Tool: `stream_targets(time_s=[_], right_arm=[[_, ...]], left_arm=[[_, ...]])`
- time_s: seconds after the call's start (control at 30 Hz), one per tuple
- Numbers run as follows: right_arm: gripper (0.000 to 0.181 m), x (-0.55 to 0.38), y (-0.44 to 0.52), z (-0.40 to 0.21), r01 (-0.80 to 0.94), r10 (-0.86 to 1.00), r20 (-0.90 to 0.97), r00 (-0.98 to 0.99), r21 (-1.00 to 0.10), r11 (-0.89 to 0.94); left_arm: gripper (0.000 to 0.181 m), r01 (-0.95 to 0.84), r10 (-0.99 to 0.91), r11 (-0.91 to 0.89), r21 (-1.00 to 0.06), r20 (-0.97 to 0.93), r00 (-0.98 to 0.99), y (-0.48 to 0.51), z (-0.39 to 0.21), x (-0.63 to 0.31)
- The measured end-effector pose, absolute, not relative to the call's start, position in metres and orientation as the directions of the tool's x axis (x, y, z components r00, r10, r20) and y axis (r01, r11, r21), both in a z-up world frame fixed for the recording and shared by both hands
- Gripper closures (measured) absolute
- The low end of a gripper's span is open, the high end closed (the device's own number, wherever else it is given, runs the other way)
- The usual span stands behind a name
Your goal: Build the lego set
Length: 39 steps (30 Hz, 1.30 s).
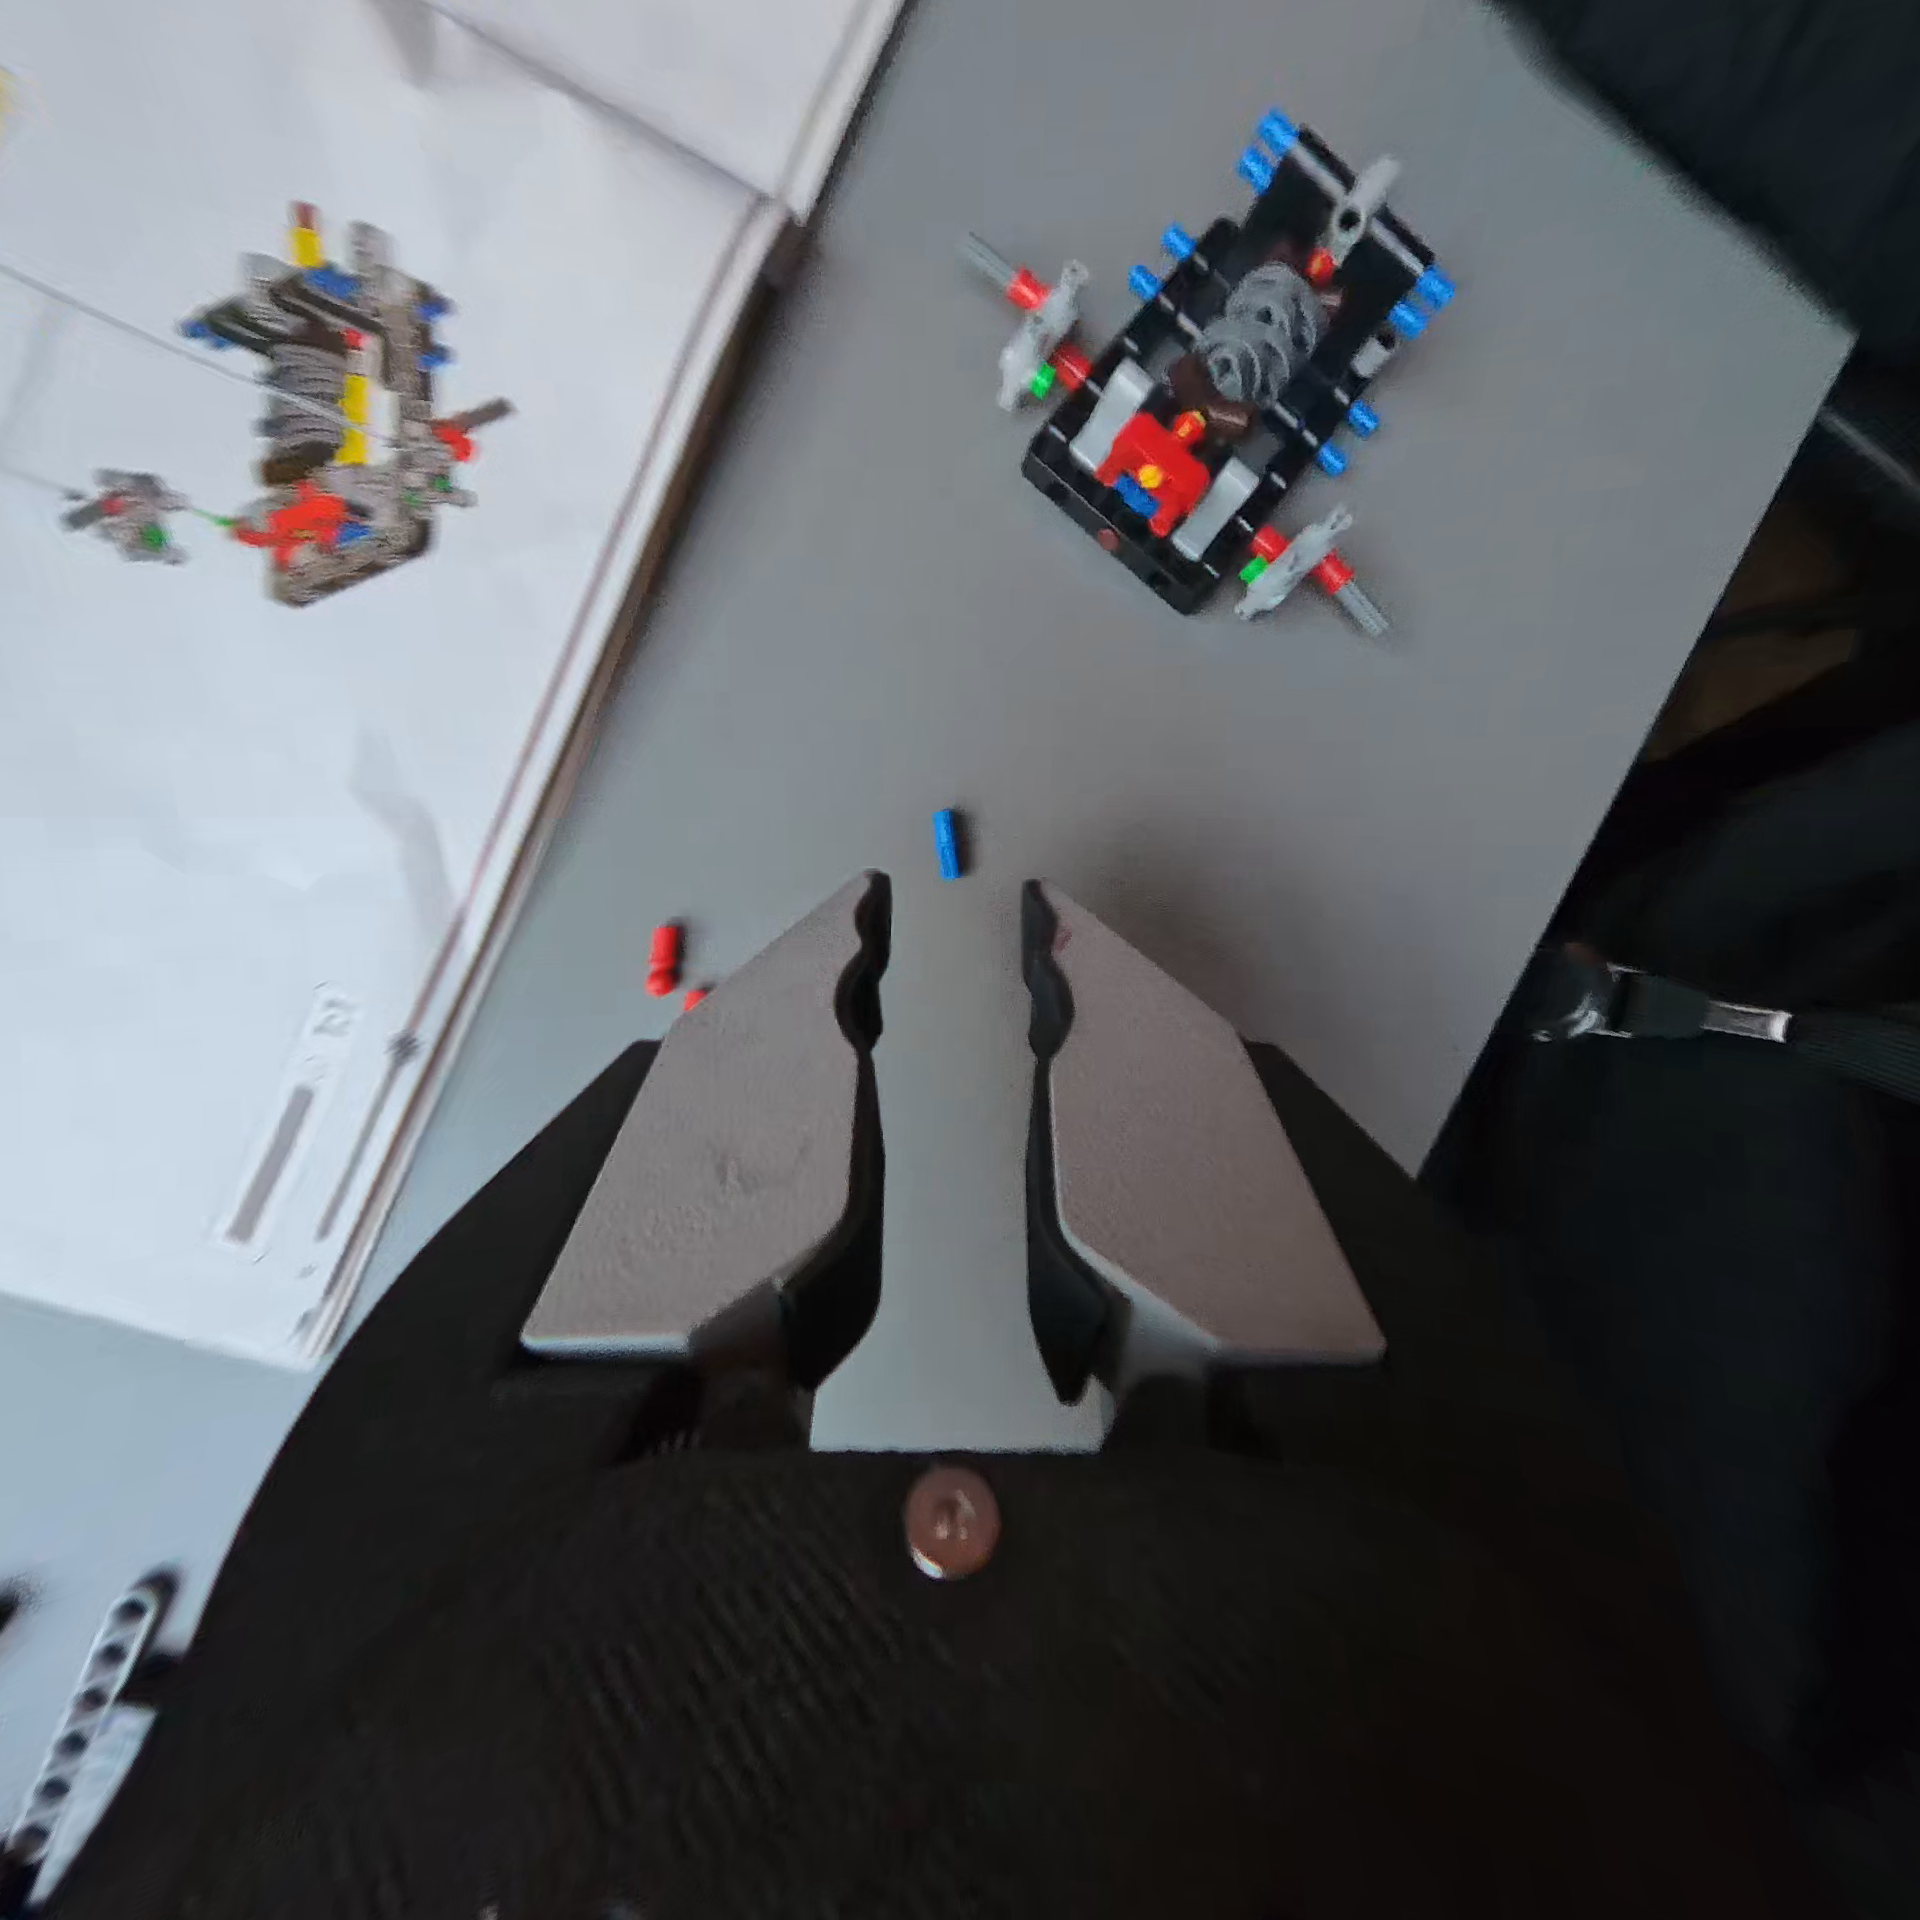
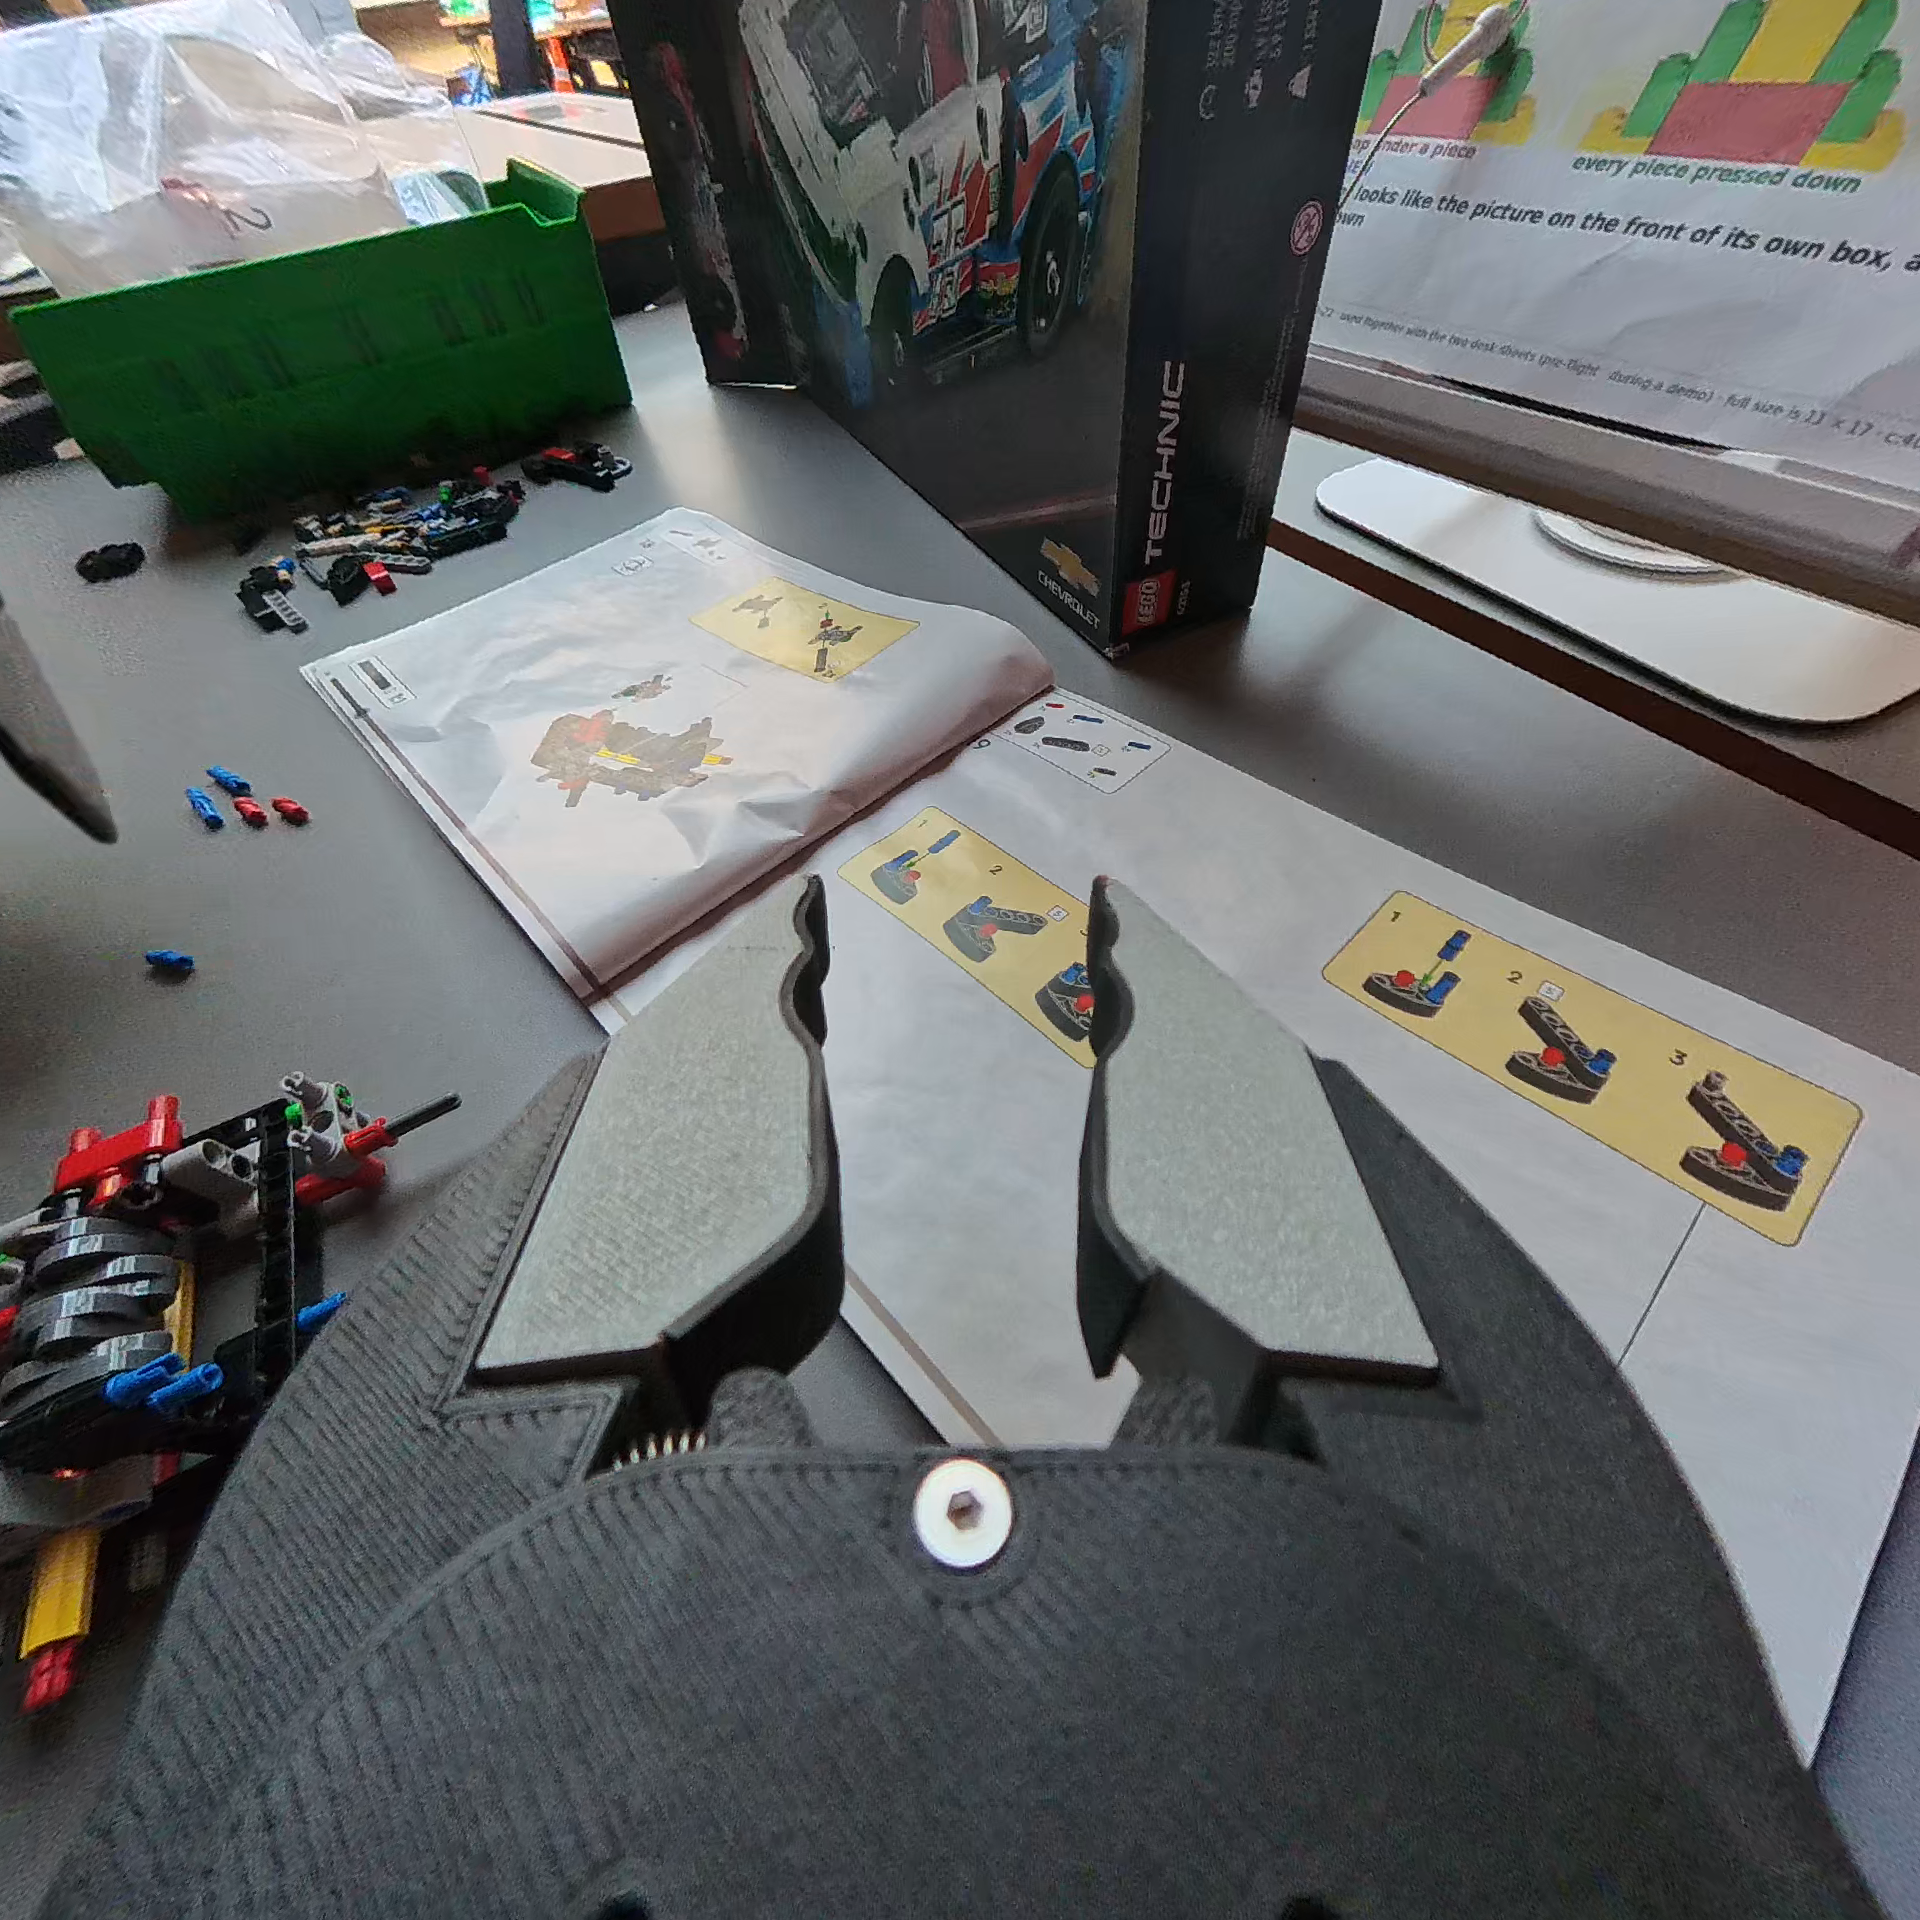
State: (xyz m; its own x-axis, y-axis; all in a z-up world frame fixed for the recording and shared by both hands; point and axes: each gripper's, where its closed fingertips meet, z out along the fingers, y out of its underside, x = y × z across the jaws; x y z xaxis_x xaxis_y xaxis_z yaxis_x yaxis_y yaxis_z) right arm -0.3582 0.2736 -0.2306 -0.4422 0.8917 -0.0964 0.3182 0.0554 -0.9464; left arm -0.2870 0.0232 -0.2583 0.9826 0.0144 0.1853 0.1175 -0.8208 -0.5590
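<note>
Both grippers were empty with jaws apart, left gripper (image 1: 956, 899) lined up just short of a loose blue pin (image 1: 947, 844), probably to grab it for the half-built car frame (image 1: 1226, 395) sitting farther off on the table (image 1: 831, 675).

Bare table (image 1: 883, 644) is seen between the booklet (image 1: 312, 779) and the model (image 1: 1226, 384). The gap is interrupted only by one blue pin (image 1: 948, 844) and red pins (image 1: 663, 958).
</note>
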Motion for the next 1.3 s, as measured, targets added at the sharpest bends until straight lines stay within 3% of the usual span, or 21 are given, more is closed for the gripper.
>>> stream_targets(time_s=[0.13,0.2,0.53,1.3], right_arm=[[0.134,-0.358,0.273,-0.230,0.314,0.893,-0.091,-0.442,-0.948,0.059],[0.134,-0.357,0.273,-0.230,0.313,0.892,-0.089,-0.443,-0.948,0.061],[0.134,-0.357,0.269,-0.229,0.309,0.888,-0.079,-0.452,-0.948,0.073],[0.134,-0.358,0.271,-0.230,0.315,0.888,-0.089,-0.451,-0.947,0.064]], left_arm=[[0.160,0.051,-0.017,-0.863,-0.502,0.130,0.991,0.038,-0.290,-0.268],[0.175,0.034,-0.002,-0.864,-0.502,0.070,0.998,0.042,-0.294,-0.276],[0.175,-0.089,-0.048,-0.917,-0.389,-0.115,0.992,0.005,-0.266,-0.348],[0.172,-0.128,-0.128,-0.940,-0.317,-0.022,0.992,-0.017,-0.288,-0.345]])
